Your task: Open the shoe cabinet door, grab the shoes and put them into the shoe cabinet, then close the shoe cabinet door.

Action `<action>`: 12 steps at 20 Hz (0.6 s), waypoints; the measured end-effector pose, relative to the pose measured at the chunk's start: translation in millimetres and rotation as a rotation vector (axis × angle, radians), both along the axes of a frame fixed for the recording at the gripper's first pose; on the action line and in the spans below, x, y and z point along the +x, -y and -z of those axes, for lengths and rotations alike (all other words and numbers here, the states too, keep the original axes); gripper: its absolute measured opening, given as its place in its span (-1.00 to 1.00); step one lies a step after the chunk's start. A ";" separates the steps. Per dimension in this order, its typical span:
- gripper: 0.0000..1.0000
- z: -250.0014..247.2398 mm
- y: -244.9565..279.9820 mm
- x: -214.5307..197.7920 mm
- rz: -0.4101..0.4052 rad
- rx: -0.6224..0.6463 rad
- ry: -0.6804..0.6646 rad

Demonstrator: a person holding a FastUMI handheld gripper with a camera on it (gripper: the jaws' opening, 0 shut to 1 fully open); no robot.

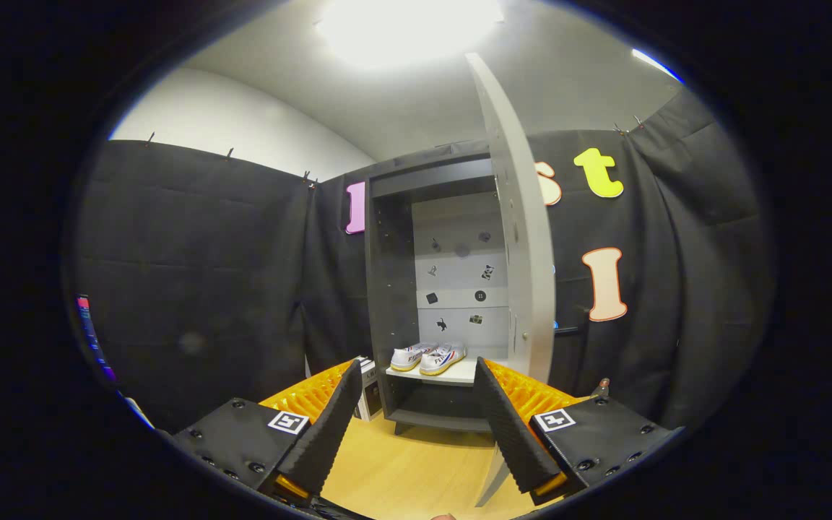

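Note:
A tall grey shoe cabinet (391, 289) stands ahead against the black cloth wall. Its door (524, 245) is swung wide open toward me on the right side, edge-on. A pair of white shoes (428, 357) with yellowish soles sits side by side on the pale lower shelf (459, 374) inside. My gripper (416, 426) is well back from the cabinet, open, with nothing between its fingers. The shoes lie beyond the fingers, seen through the gap between them. The door's lower edge reaches down beside the right finger (513, 433).
A small white box (368, 397) stands on the wooden floor (416, 469) at the cabinet's left foot. Small stickers dot the cabinet's back panel (459, 289). Black cloth walls close in left and right. A lower compartment (434, 404) sits under the shoe shelf.

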State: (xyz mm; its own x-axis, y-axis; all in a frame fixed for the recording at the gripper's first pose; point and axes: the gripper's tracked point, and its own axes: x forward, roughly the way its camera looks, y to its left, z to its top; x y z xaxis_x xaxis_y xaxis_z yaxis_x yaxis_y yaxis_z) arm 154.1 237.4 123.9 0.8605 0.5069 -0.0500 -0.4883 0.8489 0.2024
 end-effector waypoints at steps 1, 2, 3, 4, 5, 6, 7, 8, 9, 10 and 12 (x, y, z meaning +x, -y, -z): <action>0.95 -0.9 12.5 -1.9 0.004 0.005 0.002; 0.94 -2.7 24.4 -1.7 0.008 0.013 0.008; 0.94 -3.3 36.8 -0.3 0.016 0.020 0.015; 0.94 -2.8 49.2 3.4 0.030 0.024 0.017; 0.94 1.3 60.9 9.0 0.041 0.023 0.012; 0.94 7.7 69.4 16.7 0.053 0.024 0.002; 0.95 14.2 78.3 24.0 0.064 0.027 -0.012; 0.95 20.5 84.4 32.1 0.071 0.032 -0.024; 0.94 25.0 90.4 38.9 0.080 0.037 -0.035; 0.94 28.0 96.0 45.7 0.086 0.042 -0.043; 0.94 36.8 107.4 58.8 0.103 0.049 -0.060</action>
State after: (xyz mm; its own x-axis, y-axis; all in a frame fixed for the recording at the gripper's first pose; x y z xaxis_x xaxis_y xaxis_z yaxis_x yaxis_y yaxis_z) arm 212.9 130.0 87.1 0.9043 0.4194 -0.0801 -0.3850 0.8821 0.2713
